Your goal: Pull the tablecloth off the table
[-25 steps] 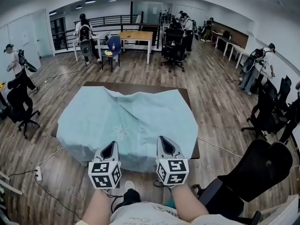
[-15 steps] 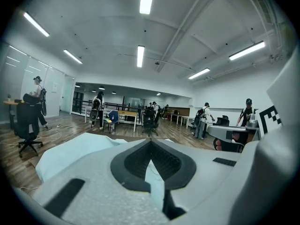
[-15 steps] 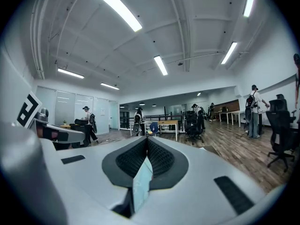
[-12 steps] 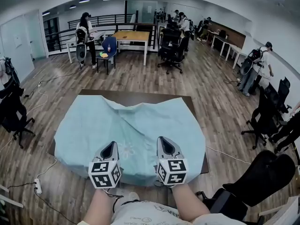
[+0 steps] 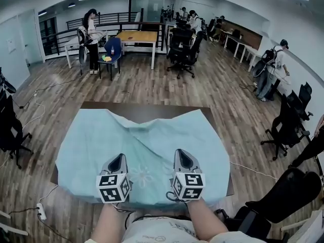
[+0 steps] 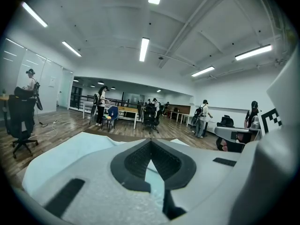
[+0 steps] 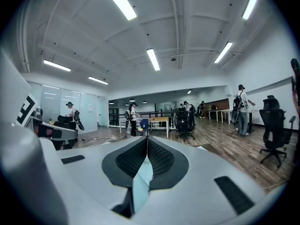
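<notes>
The pull is judged to be under way: the tablecloth (image 5: 144, 135) covers most of the table (image 5: 152, 110), with only the far strip bare. At the table's near-left edge, the left gripper (image 5: 118, 159) is clamped shut on a fold of cloth; at near-right, the right gripper (image 5: 183, 154) is likewise closed on it. An even backward draw by both is called for next. A power strip (image 5: 41, 212) lies left of the table, and a black chair (image 5: 283, 199) off its near-right corner could hinder backing away.
</notes>
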`<state>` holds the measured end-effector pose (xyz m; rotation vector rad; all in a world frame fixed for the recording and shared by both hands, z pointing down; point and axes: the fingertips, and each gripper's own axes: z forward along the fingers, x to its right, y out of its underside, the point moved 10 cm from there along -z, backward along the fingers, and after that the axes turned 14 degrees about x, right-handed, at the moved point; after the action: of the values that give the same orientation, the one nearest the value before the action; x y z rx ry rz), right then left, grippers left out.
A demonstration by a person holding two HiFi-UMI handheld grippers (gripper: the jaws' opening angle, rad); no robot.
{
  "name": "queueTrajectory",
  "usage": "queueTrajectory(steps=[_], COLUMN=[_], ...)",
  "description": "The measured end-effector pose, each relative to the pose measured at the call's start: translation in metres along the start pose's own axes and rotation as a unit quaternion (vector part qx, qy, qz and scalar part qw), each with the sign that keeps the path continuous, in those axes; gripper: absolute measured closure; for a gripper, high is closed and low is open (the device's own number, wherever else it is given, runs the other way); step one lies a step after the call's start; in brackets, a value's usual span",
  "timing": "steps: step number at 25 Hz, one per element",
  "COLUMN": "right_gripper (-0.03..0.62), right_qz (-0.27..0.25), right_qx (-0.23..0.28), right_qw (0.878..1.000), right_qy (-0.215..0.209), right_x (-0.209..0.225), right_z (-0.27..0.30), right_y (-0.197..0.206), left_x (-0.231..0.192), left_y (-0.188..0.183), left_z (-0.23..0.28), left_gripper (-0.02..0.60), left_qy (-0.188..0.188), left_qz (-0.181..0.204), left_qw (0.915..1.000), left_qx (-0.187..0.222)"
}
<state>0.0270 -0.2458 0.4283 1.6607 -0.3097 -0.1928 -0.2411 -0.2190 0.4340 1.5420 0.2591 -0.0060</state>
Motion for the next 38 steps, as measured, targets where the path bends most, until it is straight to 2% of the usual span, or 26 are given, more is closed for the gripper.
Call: queueTrajectory(steps=[10, 18, 26, 27, 28, 30, 31, 32, 33, 36, 38], right_gripper=[0.579, 0.579, 0.577, 0.559, 0.497, 0.470, 0.463, 0.451, 0.443, 0.359, 0.336], right_qz=[-0.007, -0.016, -0.022, -0.024, -0.026, -0.028, -0.027, -0.024, -0.018, 0.003, 0.008], right_qx=[-0.051, -0.074, -0.131, -0.140, -0.150, -0.173, -0.187, -0.201, -0.217, -0.268, -0.298], right_qw=[0.999, 0.996, 0.989, 0.988, 0.987, 0.983, 0.981, 0.978, 0.975, 0.962, 0.953], right_qy=[0.016, 0.045, 0.060, 0.055, 0.051, 0.048, 0.050, 0.051, 0.050, 0.049, 0.054], right_x=[0.014, 0.063, 0.113, 0.117, 0.122, 0.134, 0.141, 0.148, 0.154, 0.173, 0.186], right_z=[0.028, 0.045, 0.071, 0.073, 0.075, 0.080, 0.082, 0.085, 0.087, 0.095, 0.099], right_y=[0.037, 0.067, 0.105, 0.112, 0.118, 0.132, 0.139, 0.147, 0.156, 0.185, 0.201], left_x=[-0.034, -0.044, -0.068, -0.073, -0.078, -0.087, -0.091, -0.095, -0.099, -0.115, -0.124], left_y=[0.023, 0.055, 0.109, 0.115, 0.120, 0.130, 0.136, 0.144, 0.152, 0.179, 0.194], left_z=[0.041, 0.072, 0.114, 0.118, 0.123, 0.134, 0.140, 0.145, 0.150, 0.159, 0.162], left_gripper=[0.571, 0.571, 0.569, 0.569, 0.569, 0.529, 0.455, 0.417, 0.412, 0.366, 0.320], left_qy=[-0.007, -0.037, -0.064, -0.067, -0.069, -0.068, -0.065, -0.060, -0.055, -0.059, -0.063], left_qz=[0.011, 0.029, 0.035, 0.033, 0.032, 0.029, 0.027, 0.028, 0.032, 0.050, 0.053], left_qw=[0.9986, 0.9960, 0.9869, 0.9857, 0.9843, 0.9809, 0.9785, 0.9756, 0.9720, 0.9592, 0.9516], left_qx=[-0.050, -0.076, -0.144, -0.151, -0.159, -0.180, -0.194, -0.209, -0.226, -0.272, -0.296])
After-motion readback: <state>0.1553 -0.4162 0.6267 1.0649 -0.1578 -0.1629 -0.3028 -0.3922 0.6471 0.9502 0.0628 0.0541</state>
